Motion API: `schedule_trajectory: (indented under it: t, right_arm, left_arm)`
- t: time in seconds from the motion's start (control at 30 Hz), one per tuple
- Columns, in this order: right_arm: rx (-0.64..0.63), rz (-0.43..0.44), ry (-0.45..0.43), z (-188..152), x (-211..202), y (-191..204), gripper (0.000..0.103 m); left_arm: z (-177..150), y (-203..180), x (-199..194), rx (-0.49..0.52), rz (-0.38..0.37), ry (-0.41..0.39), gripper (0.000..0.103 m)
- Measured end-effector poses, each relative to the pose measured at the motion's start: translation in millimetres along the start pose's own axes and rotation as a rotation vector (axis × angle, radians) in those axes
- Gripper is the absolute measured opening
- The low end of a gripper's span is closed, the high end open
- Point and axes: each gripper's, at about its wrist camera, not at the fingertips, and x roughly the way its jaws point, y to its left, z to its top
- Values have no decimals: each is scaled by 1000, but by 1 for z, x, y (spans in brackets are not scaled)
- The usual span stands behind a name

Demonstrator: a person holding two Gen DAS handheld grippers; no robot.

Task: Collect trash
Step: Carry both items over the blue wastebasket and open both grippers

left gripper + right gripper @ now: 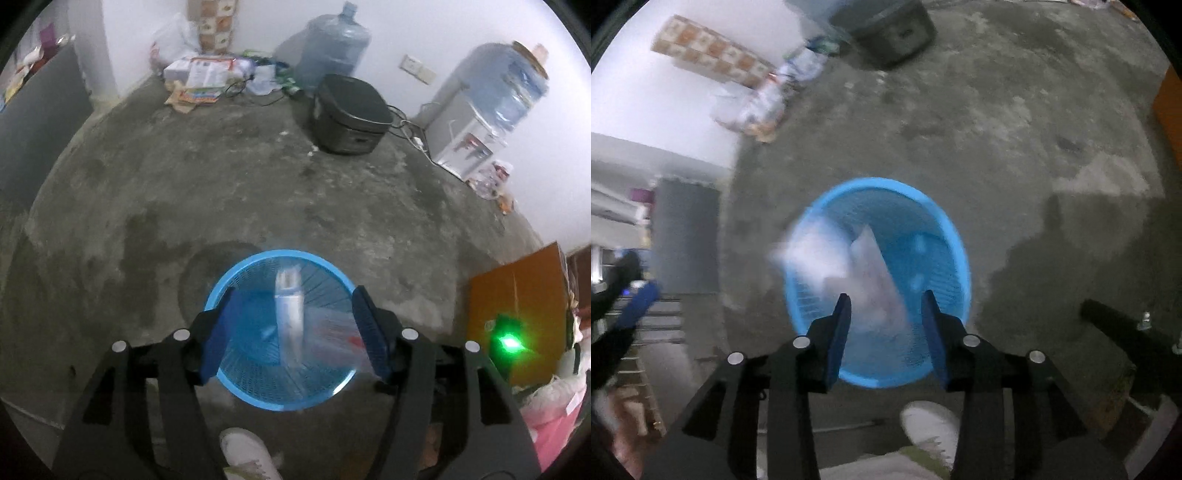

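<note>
A blue mesh trash basket (pixel 240 391) stands on the concrete floor; it also shows in the right wrist view (pixel 953 236). My left gripper (pixel 293 328) is open above it, and a blurred white box-like piece of trash (pixel 290 314) is in the air between its fingers, over the basket. A clear wrapper with red print (pixel 332 332) lies beside it. My right gripper (pixel 886 317) is open above the basket too. Blurred white wrappers (pixel 875 269) are over the basket mouth, and another (pixel 812 251) sits at its left rim. No finger touches them.
A black box appliance (pixel 349 114) sits on the floor far ahead, with cables. Water jugs (pixel 332 48), a dispenser (pixel 480 122) and a litter pile (pixel 210 77) line the far wall. An orange board (pixel 517 306) and pink bag (pixel 554 424) are right. A white shoe (pixel 247 454) is below.
</note>
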Motion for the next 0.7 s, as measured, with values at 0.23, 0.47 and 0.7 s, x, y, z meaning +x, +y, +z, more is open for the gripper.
schedule_trajectory:
  t: [0.23, 0.47, 0.7]
  right_arm:
    - [-40, 13, 3, -11, -1, -3, 43]
    - [-159, 46, -109, -32, -59, 34, 53]
    - [-345, 66, -244, -68, -126, 80, 67]
  left_arm:
    - [-2, 27, -55, -60, -41, -94, 61]
    - [-9, 25, -160, 10, -41, -269, 69]
    - [-54, 32, -264, 77, -23, -381, 75]
